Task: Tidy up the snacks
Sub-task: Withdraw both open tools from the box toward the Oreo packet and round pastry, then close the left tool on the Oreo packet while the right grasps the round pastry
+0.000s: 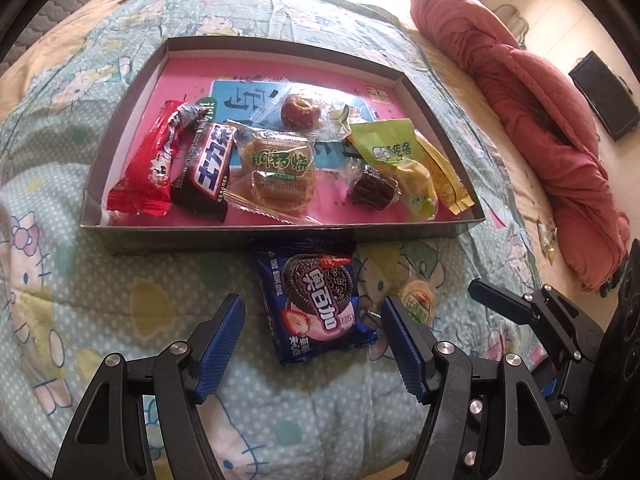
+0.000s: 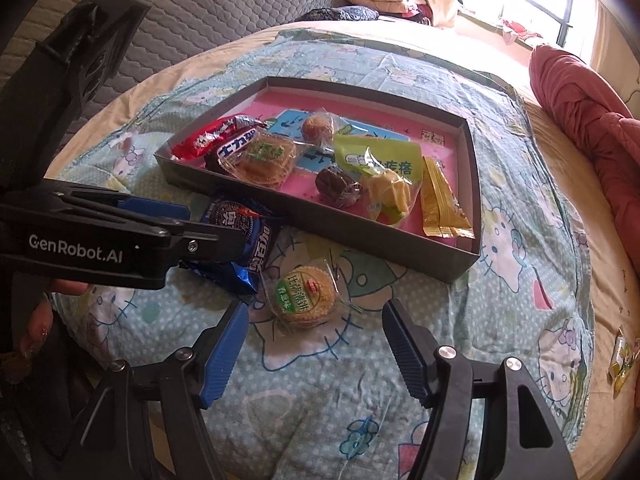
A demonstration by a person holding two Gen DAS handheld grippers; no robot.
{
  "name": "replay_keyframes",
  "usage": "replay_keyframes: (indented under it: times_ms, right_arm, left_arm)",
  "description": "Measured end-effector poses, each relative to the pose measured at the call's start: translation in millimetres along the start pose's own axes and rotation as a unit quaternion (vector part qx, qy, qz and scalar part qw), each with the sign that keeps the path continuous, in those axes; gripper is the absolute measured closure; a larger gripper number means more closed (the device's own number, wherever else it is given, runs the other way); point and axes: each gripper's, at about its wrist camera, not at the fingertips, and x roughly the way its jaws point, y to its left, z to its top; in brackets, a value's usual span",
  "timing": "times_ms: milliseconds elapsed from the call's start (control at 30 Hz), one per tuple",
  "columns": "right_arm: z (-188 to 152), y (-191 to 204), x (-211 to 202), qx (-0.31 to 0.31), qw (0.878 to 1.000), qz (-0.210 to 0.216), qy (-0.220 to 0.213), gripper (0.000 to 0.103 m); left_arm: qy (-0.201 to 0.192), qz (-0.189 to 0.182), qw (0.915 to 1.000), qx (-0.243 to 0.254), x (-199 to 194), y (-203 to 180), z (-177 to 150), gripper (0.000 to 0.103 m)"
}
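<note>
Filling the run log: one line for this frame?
left hand-held gripper: open, over Oreo pack | right hand-held gripper: open, near biscuit | both outside box

A tray point(image 1: 256, 236) sits on the bed point(image 1: 80, 312), with most snacks in it: a wafer bar point(image 1: 146, 168) at the left end, a chocolate bar point(image 1: 206, 170) beside it, then a pastry point(image 1: 276, 168), a brownie point(image 1: 374, 188) and a pouch point(image 1: 390, 148), with a sachet point(image 1: 442, 176) at the right end. Behind them lies a bun point(image 1: 299, 111). In front of the tray (outside it) lie a cookie pack point(image 1: 316, 304) and, to its right, a biscuit point(image 2: 306, 296). A blanket point(image 1: 532, 120) lies well to the right.
</note>
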Motion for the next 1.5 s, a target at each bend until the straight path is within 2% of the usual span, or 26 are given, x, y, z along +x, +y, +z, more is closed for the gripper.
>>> replay_keyframes:
  times_ms: [433,767,933,1000,1067,1167,1500]
  right_arm:
    - [4.3,9.6,37.8,-0.032,0.999,-0.015,0.038,0.034]
    - [7.7,10.1,44.4,-0.028,0.999,-0.014,0.033,0.034]
    - [7.8,10.8,45.0,-0.032,0.999,-0.013,0.030,0.035]
    - [7.7,11.5,44.2,-0.033,0.999,-0.011,0.028,0.038]
    - [7.5,11.7,44.0,-0.034,0.999,-0.010,0.027,0.040]
    - [7.2,10.8,43.5,-0.032,0.999,-0.008,0.028,0.041]
    - [7.8,11.9,41.4,-0.035,0.999,-0.005,0.021,0.043]
  left_arm:
    - [0.006,0.012,0.9999,0.008,23.6,0.3,6.3,0.031]
    - [-0.005,0.020,0.9996,0.017,32.2,-2.6,10.4,0.031]
    - [-0.013,0.037,0.9990,0.023,37.6,-8.6,6.4,0.031]
    - [-0.015,0.046,0.9983,0.033,38.3,-11.8,4.8,0.031]
    - [-0.013,0.057,0.9973,0.043,39.6,-14.7,4.5,0.035]
    - [-0.013,0.055,0.9969,0.054,40.1,-17.3,5.1,0.041]
    - [-0.012,0.039,0.9975,0.058,38.0,-15.3,9.6,0.048]
